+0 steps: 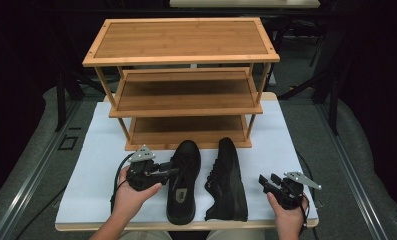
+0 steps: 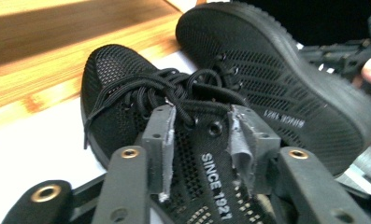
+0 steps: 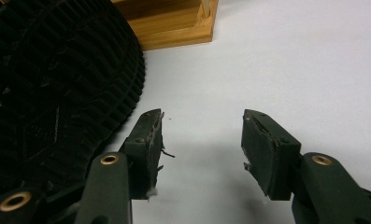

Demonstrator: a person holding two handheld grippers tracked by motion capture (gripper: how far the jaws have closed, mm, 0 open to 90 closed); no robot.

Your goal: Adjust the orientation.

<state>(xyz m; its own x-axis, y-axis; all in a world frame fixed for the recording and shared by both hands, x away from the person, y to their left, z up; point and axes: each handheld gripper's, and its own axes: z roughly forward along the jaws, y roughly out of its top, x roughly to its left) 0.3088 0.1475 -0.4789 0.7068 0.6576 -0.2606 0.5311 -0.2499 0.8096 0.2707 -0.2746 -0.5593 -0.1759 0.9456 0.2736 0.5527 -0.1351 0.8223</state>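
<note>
Two black mesh shoes lie on the white mat in front of the rack. The left shoe (image 1: 183, 185) stands upright, laces (image 2: 174, 88) up. The right shoe (image 1: 228, 182) lies on its side, its sole (image 2: 290, 79) turned to the right. My left gripper (image 1: 172, 167) reaches over the upright shoe from the left. Its jaws stand open on either side of the tongue (image 2: 211, 177), printed "SINCE 1921", and its pads (image 2: 241, 140) do not press it. My right gripper (image 3: 202, 135) is open and empty above the mat, just right of the tipped shoe's ridged sole (image 3: 47, 84).
A three-tier bamboo shoe rack (image 1: 186, 85) stands at the back of the white mat (image 1: 96, 170), all tiers bare. Its bottom shelf edge (image 3: 174, 28) is just beyond the shoes' toes. The mat's front edge is close to the shoes' heels.
</note>
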